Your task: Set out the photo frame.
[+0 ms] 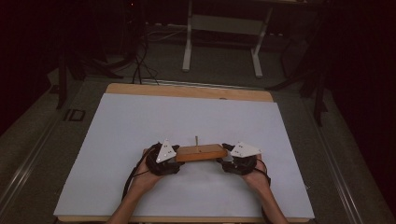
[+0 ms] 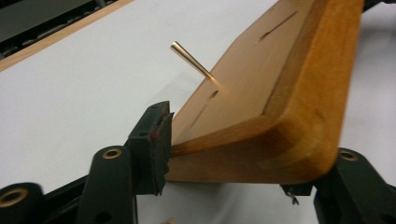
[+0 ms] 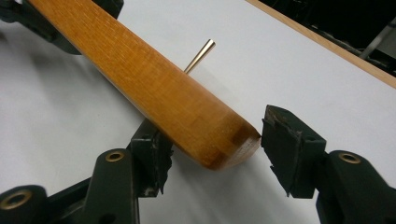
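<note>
A flat wooden block (image 1: 201,152) with a thin brass pin (image 1: 196,140) standing up from its top sits low over the white table cover, near the front. My left gripper (image 1: 175,157) holds its left end and my right gripper (image 1: 227,156) is at its right end. In the left gripper view, the block (image 2: 261,93) is tilted and spans the jaws of the left gripper (image 2: 229,158), with one pad (image 2: 158,140) pressed on its edge. In the right gripper view, the block's end (image 3: 154,79) lies between the jaws of the right gripper (image 3: 217,149), and a small gap shows at the right pad (image 3: 282,144).
The white cover (image 1: 140,126) spreads over most of the table, with a wooden table edge (image 1: 187,90) at the back. Beyond it stand a white-legged frame (image 1: 187,51), cables on the floor (image 1: 140,65) and dark stands at both sides.
</note>
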The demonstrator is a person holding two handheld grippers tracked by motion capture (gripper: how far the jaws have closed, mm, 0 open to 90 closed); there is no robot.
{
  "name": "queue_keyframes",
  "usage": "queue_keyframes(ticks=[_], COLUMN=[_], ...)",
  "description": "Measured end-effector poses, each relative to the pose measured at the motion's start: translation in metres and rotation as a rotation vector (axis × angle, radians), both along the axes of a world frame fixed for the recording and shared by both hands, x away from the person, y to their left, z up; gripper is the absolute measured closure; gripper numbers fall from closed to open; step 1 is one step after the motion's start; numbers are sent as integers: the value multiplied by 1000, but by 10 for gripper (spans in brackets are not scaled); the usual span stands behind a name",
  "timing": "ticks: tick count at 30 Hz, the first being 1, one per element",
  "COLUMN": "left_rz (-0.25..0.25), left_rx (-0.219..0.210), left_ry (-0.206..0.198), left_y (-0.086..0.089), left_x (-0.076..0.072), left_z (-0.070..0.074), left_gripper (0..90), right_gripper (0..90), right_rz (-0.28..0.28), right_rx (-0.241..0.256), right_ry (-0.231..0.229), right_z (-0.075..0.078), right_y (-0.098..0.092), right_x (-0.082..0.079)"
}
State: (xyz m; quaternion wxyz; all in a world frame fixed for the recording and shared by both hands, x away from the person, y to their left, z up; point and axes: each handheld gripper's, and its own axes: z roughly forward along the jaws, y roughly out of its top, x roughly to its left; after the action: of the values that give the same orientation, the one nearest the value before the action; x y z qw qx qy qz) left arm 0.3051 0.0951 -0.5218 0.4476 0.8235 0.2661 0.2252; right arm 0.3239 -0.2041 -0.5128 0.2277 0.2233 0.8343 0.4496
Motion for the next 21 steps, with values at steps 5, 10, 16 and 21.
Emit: queue_keyframes(ticks=[5, 10, 16, 21], left_rz=[-4, -11, -8, -10], left_rx=[-12, -9, -22, -32], left_ry=[6, 14, 24, 30], left_y=[1, 2, 4, 5], left_x=[4, 7, 13, 16], left_z=[0, 2, 3, 3], left_gripper=[464, 469, 475, 478], right_gripper=[434, 434, 439, 438], right_rz=[14, 25, 53, 73], right_rx=[1, 0, 23, 18], right_ry=[7, 14, 32, 43], right_z=[0, 0, -2, -4], right_y=[1, 0, 1, 6], right_x=[3, 7, 19, 26])
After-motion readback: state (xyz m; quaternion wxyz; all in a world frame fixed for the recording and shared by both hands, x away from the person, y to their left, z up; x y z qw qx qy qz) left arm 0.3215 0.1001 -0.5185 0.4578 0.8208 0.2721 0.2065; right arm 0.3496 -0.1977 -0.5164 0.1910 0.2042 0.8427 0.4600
